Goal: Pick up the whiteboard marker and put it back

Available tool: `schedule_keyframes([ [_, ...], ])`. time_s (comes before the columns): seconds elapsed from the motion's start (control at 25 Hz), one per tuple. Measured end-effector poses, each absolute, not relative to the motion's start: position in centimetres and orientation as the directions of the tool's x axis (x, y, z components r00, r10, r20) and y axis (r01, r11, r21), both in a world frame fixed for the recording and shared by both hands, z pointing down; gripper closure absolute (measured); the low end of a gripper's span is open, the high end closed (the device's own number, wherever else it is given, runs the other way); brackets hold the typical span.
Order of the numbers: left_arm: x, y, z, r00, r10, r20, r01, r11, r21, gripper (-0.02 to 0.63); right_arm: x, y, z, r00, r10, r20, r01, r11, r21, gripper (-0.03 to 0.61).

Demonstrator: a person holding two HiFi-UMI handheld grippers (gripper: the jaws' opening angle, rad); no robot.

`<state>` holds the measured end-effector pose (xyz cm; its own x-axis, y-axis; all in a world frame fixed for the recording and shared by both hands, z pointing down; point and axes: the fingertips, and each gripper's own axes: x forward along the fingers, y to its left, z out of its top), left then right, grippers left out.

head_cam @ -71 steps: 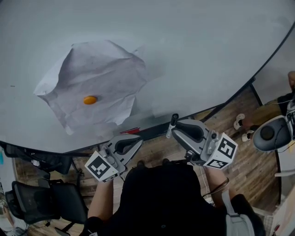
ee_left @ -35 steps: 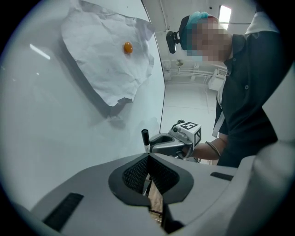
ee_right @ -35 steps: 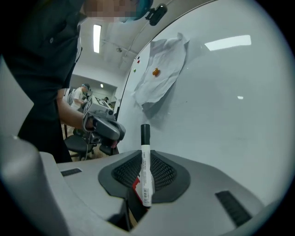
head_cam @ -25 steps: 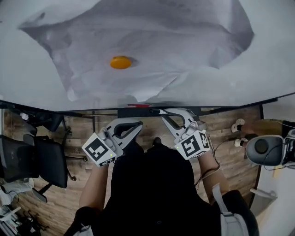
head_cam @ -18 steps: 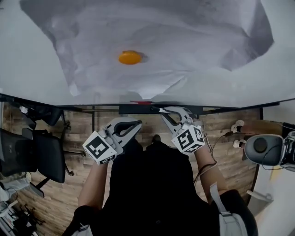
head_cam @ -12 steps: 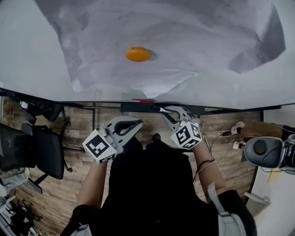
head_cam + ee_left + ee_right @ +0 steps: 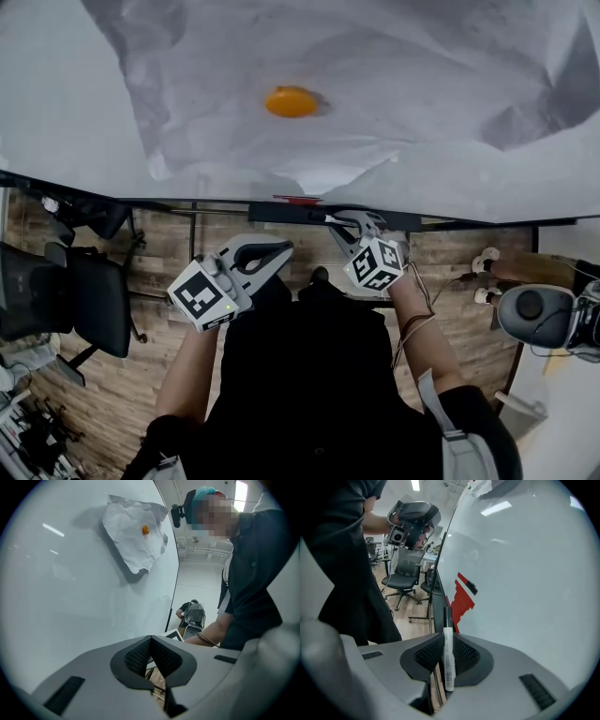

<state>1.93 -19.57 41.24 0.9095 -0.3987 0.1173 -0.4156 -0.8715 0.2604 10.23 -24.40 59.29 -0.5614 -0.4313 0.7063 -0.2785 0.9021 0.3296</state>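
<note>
Marker: a slim white-barrelled marker [image 7: 448, 665] with a black cap, a smooth round stick.
Marker axis: it runs lengthwise along the jaws. The cap pokes forward past the tips and the butt end sits back between the pads.
Marker position: clamped in the right gripper [image 7: 445, 644], low beside the board, its cap close to the dark tray [image 7: 281, 213] along the board's bottom edge.
Right gripper: grey moulded jaws with black ribbed pads, closed tight on the barrel.
Left gripper: the left gripper [image 7: 151, 653] has the same grey shell. Its ribbed pads meet at the tips, with nothing between them.
Board: a glossy white whiteboard [image 7: 75, 112].
Paper: a crumpled white sheet [image 7: 394, 84] on the board, under a small orange oval magnet [image 7: 292, 101].
</note>
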Motion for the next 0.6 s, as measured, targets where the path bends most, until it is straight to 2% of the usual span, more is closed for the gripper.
schedule_keyframes([
  [0.6,1.9,-19.4,41.4,0.909,-0.399,0.122,-0.417,-0.872,0.255,0.601,9.8,-24.6,60.9,-0.559,-0.39,0.732,-0.257,0.92,0.295,0.508],
])
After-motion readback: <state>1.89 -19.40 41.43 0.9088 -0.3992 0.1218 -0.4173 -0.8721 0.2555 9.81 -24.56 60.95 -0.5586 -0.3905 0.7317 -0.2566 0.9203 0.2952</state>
